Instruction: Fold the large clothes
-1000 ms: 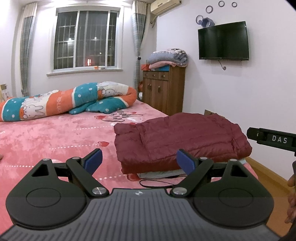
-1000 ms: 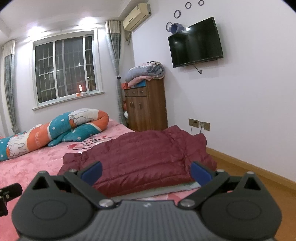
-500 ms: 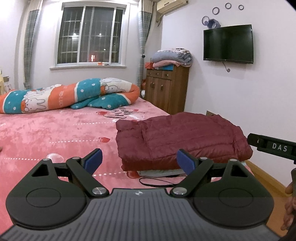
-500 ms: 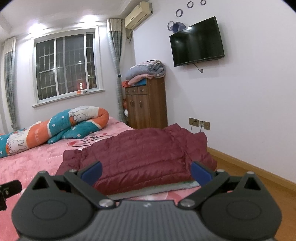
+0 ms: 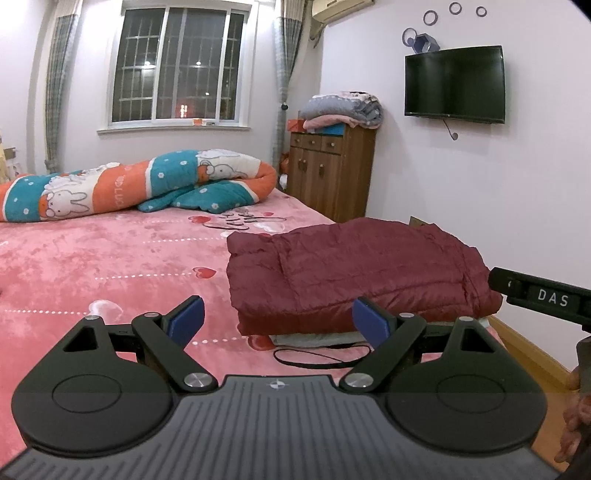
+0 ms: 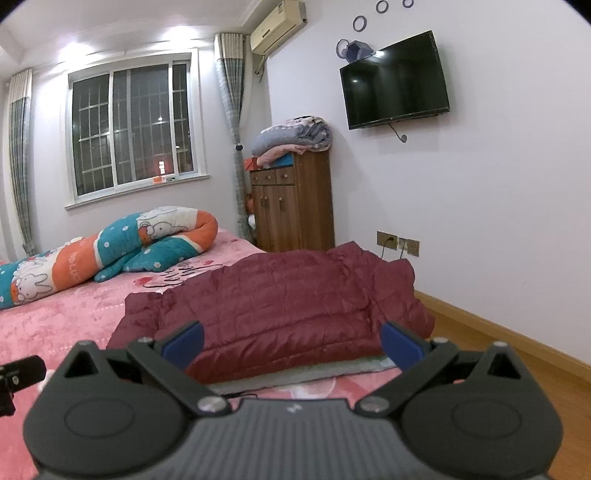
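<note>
Left wrist view. The left gripper (image 5: 277,317) hangs over the pink bedspread (image 5: 110,266) with its jaws spread wide and nothing between the blue pads (image 5: 186,317). At 1 o'clock from it lies the maroon puffer jacket (image 5: 354,269), folded into a thick rectangular bundle near the bed's right edge, resting on a pale grey-green cloth (image 5: 314,336) whose edge shows beneath it. A black cord loop (image 5: 321,359) lies on the bedspread just in front of the bundle. At 3 o'clock a black bar of the other device enters the frame, bearing the white letters "DAS" (image 5: 552,297). At 11 o'clock lies a rolled quilt (image 5: 140,188) printed with rabbits; orange lettering on it is too small to read. Red cursive script (image 5: 236,219) printed on the bedspread at 12 o'clock is not legible. A wooden cabinet (image 5: 330,170) topped with folded blankets (image 5: 341,110) stands at 1 o'clock, and a wall-mounted television (image 5: 454,85) at 2 o'clock.

Right wrist view. The right gripper (image 6: 293,345) is likewise released, jaws wide apart, empty. The maroon puffer jacket (image 6: 280,310) lies directly ahead at 12 o'clock, not touched by the pads. The rolled quilt (image 6: 110,251) sits at 10 o'clock, the wooden cabinet (image 6: 295,206) at 12 o'clock, the television (image 6: 393,79) at 1 o'clock, an air conditioner (image 6: 279,24) above, and wall sockets (image 6: 397,242) at 2 o'clock.
</note>
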{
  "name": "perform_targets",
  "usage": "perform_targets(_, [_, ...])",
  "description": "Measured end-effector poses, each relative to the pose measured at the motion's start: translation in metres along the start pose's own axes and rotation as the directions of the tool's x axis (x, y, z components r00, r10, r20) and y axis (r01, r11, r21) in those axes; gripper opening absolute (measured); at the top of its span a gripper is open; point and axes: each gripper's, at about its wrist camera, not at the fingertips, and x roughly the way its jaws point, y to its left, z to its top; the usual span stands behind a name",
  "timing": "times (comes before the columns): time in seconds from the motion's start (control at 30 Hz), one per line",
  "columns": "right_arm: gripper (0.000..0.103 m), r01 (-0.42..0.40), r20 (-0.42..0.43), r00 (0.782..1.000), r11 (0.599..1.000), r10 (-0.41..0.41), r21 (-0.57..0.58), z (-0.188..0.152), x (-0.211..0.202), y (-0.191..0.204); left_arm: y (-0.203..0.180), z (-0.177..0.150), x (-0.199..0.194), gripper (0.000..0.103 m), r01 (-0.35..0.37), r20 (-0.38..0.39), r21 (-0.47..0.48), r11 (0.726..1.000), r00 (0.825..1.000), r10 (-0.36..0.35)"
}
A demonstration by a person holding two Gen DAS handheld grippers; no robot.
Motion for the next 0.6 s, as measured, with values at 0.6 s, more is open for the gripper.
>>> perform_targets(0.6, [0.101,0.000,-0.010,1.000,1.000,0.000,0.009,-0.0053,0.0029,-0.0033,-0.0027,0.0002,-0.0019,0.103,0.003,-0.023,0.003,1.000,1.000,-0.003])
